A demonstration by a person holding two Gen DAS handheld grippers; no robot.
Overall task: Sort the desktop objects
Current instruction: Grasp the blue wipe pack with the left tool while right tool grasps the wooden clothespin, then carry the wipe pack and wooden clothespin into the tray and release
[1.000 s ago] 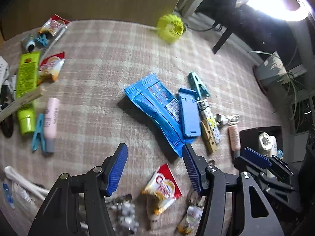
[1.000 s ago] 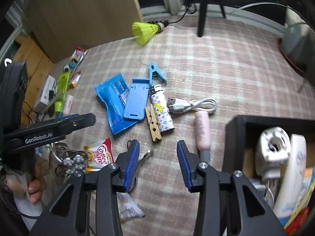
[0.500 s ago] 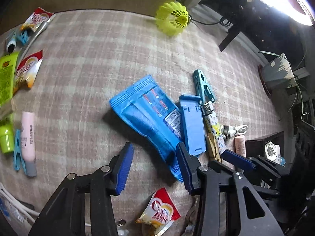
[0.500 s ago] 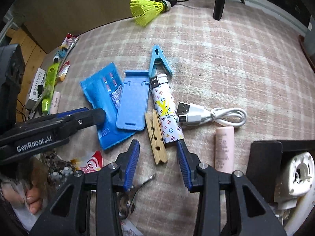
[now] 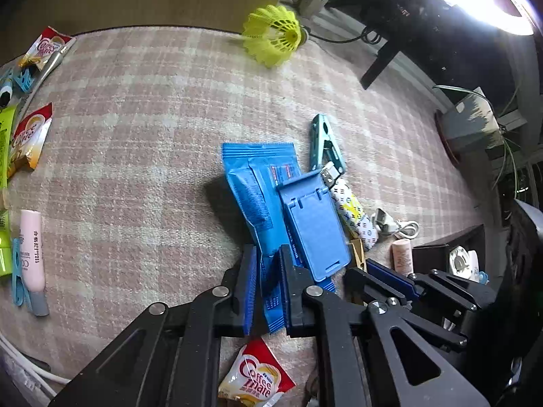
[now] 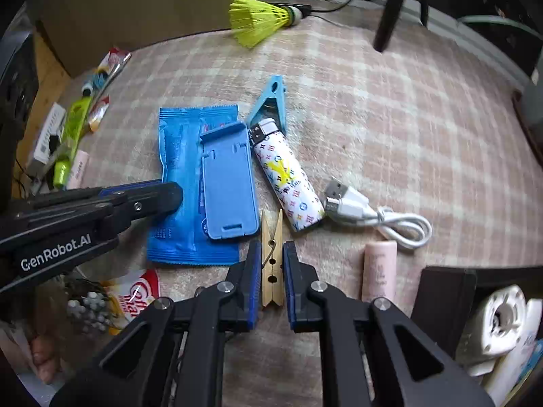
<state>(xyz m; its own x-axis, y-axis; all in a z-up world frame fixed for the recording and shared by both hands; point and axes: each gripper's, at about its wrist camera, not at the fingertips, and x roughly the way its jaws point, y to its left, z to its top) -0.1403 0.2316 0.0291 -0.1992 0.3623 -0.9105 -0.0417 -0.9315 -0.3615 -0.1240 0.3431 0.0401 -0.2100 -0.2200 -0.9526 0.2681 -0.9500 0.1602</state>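
My left gripper (image 5: pixel 267 263) points down at the checked cloth, its jaws closing on the near end of a blue foil packet (image 5: pixel 251 183), which is pinched between the pads. A blue plastic phone stand (image 5: pixel 312 230) lies on top of the packet's right side. My right gripper (image 6: pixel 271 257) is closing too, its pads against both sides of a wooden clothespin (image 6: pixel 271 234) that lies flat on the cloth. From the right wrist view, the left gripper (image 6: pixel 166 196) reaches in from the left over the packet (image 6: pixel 176 156).
A patterned lighter (image 6: pixel 288 183), a blue clip (image 6: pixel 271 98), a white USB cable (image 6: pixel 376 217) and a pink tube (image 6: pixel 378 271) lie by the clothespin. A black box (image 6: pixel 441 291) of items stands at the right. A yellow shuttlecock (image 6: pixel 258 20) lies far back, sachets and tubes (image 5: pixel 30 135) at the left.
Both grippers came down and forward and closed. The left one went from wide open above the cloth to pinching the blue packet; the right one closed around the wooden clothespin.
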